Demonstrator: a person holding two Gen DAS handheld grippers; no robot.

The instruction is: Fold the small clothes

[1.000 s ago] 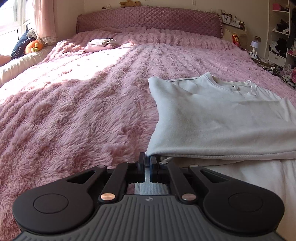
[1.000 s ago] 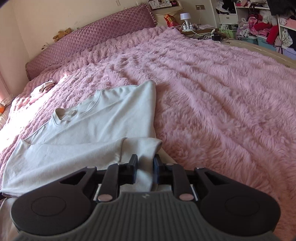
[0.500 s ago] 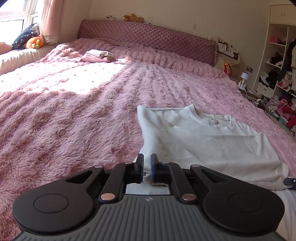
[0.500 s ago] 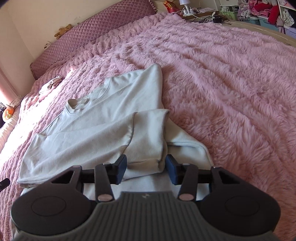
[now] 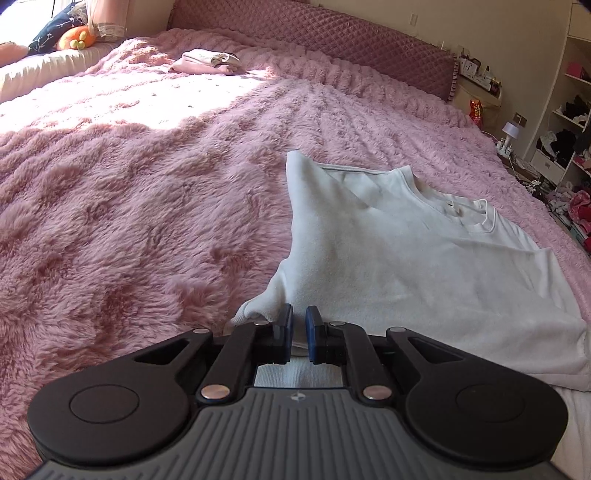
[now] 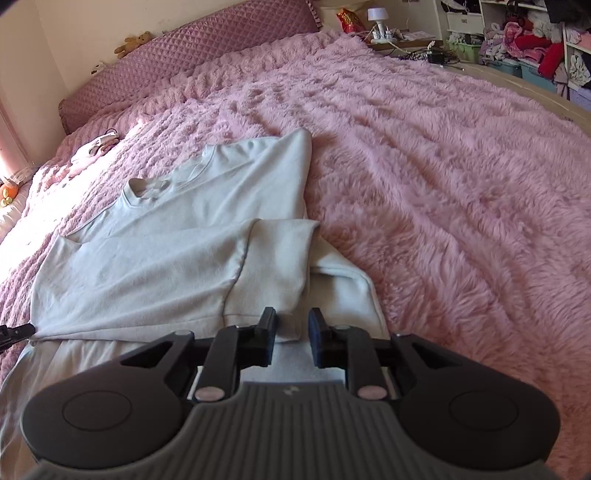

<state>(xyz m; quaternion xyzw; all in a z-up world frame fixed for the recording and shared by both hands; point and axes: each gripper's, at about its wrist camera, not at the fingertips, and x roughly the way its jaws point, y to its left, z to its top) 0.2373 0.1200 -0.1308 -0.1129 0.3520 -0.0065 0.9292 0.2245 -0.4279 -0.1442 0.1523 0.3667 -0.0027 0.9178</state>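
Note:
A white sweatshirt [image 5: 413,251] lies on the pink fluffy bedspread [image 5: 129,206], its lower part folded up over the chest, neckline toward the headboard. My left gripper [image 5: 299,325] is nearly shut, its jaws pinching the shirt's left folded corner. In the right wrist view the sweatshirt [image 6: 177,251] shows its sleeve folded across the body. My right gripper [image 6: 291,328] is open, its jaws apart just above the shirt's lower right edge, holding nothing.
A folded pile of pale clothes [image 5: 207,61] lies near the quilted headboard [image 5: 332,33]. An orange plush toy [image 5: 74,37] sits by the window. Shelves with clutter [image 6: 535,48] and a nightstand lamp [image 6: 376,18] stand beyond the bed's right side.
My right gripper opened and let go of the shirt's folded edge, which now lies flat. My left gripper stayed pinched on its corner and shifted, with the cloth bunching near its jaws.

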